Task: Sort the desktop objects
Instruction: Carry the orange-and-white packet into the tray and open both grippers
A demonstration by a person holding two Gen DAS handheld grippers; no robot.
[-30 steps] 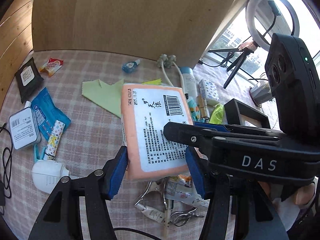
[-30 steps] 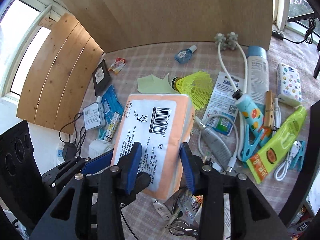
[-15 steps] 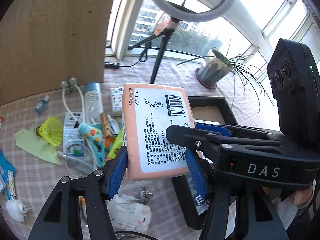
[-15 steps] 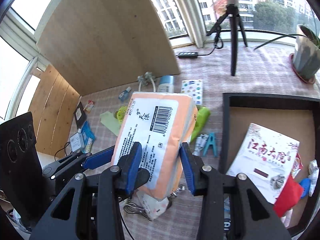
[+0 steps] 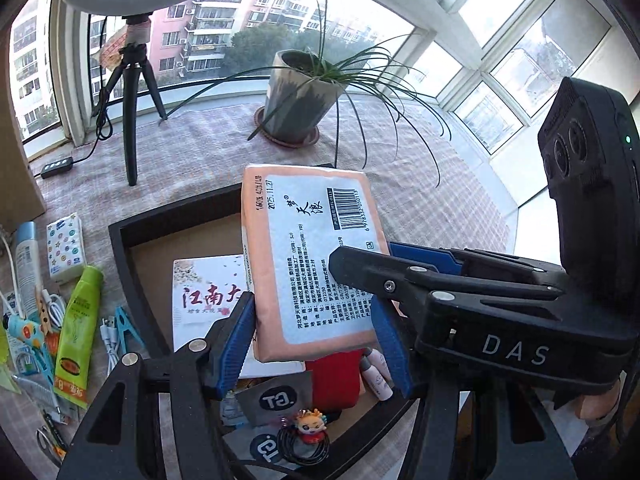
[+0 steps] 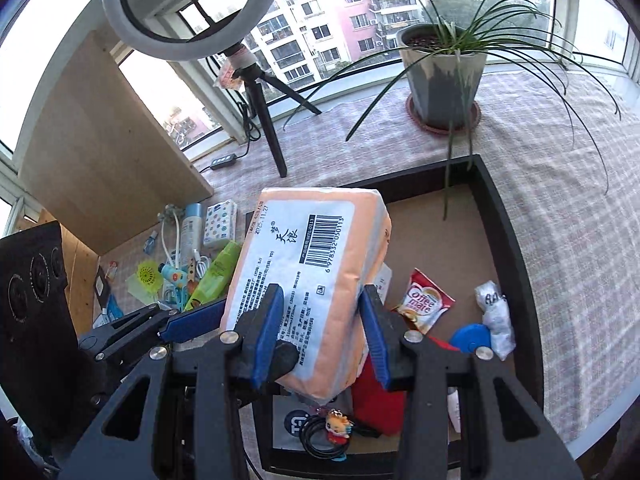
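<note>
Both the left gripper (image 5: 316, 340) and right gripper (image 6: 320, 336) are clamping the soft, pillowy peach tissue pack (image 5: 316, 256), holding it above the black-rimmed, cardboard-floored tray (image 6: 508, 216); it is probably clear of the tray's contents.

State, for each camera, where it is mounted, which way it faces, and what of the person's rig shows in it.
Left wrist: on the left gripper, facing forward and down over the black tray; its blue pads clamp the tissue pack, and the right gripper reaches in from the right.
Right wrist: on the right gripper, same direction; the left gripper enters from the left.
Shared: pack, tray, potted plant, ring light tripod.
</note>
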